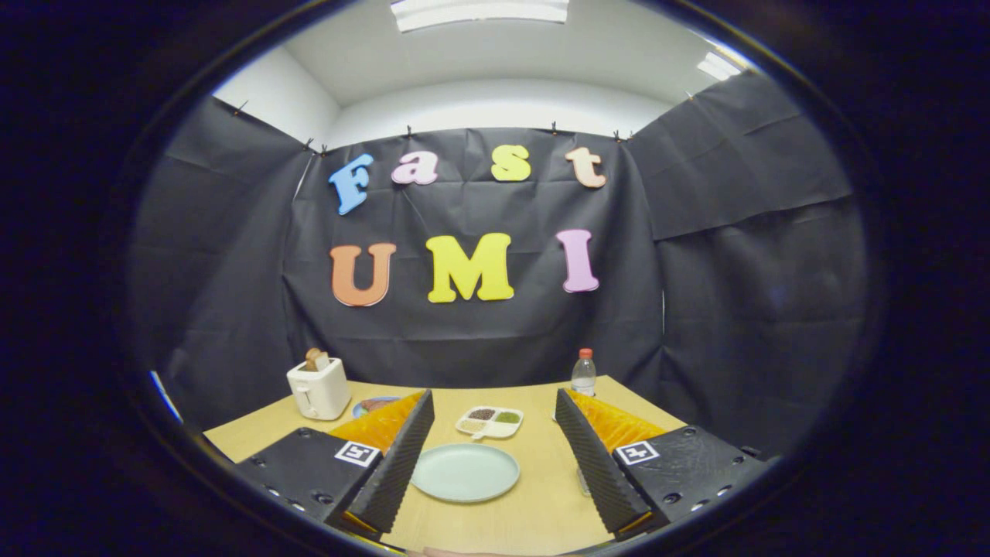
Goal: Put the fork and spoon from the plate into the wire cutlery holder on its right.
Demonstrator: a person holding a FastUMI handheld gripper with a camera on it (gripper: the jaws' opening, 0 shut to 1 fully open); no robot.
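We see the pale green plate lying on the wooden table between our gripper's fingers, which stand wide apart and hold nothing. The gripper hovers level above the table, facing the booth wall. Beyond the plate sit a divided snack tray, a white toaster and a water bottle.

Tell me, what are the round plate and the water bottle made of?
The plate looks like matte ceramic or melamine: pale, smooth, no shine. The bottle looks like clear plastic with a red cap. The open gripper holds nothing.
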